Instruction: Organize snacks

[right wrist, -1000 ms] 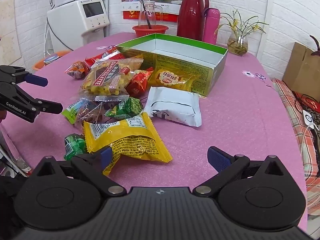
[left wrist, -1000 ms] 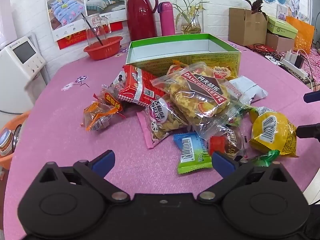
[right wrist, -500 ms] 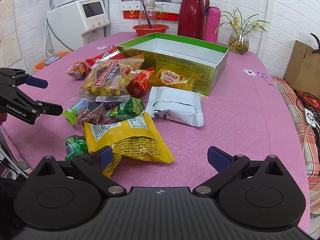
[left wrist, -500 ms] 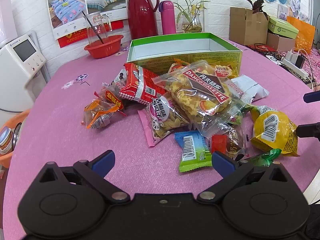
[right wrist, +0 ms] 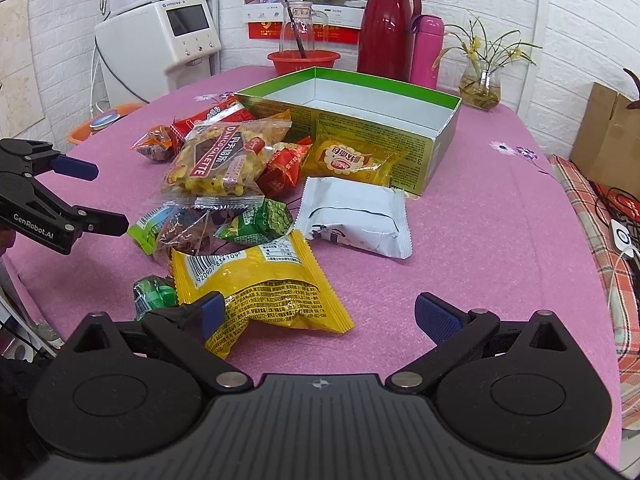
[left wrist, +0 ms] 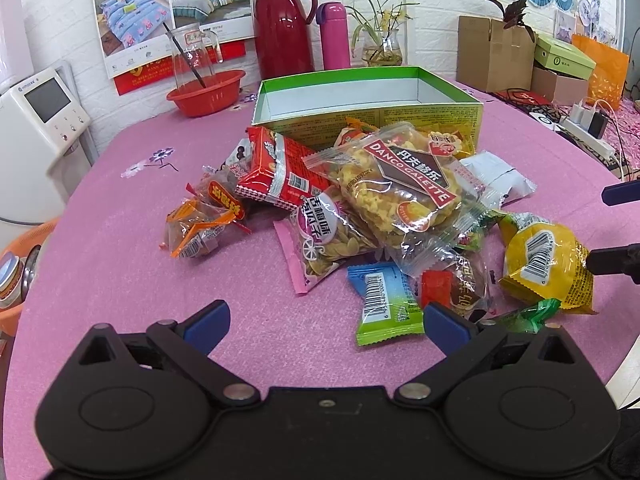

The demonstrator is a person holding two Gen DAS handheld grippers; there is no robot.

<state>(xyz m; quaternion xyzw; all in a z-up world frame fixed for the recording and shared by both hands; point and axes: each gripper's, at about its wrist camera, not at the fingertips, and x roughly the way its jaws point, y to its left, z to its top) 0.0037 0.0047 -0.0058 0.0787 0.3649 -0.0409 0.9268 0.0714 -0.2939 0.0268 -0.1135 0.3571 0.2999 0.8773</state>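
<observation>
Snack pile on pink table [right wrist: 460, 248], in front of green box [right wrist: 440, 128], box empty. Yellow bag [right wrist: 260, 284] nearest right gripper [right wrist: 316, 316], partly between its fingers. Right gripper spread wide, holds nothing. Left gripper [left wrist: 326, 320] same. Bag looks light, puffy, crinkly, slippery. Pinch flat crimped edge, gently, chips may crush.

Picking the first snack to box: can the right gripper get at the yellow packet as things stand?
Probably yes. The right gripper is open, and the yellow packet lies right in front of it, on top at the pile's near edge, with nothing over it. One finger already overlaps its corner; the small green packet sits alongside.
</observation>
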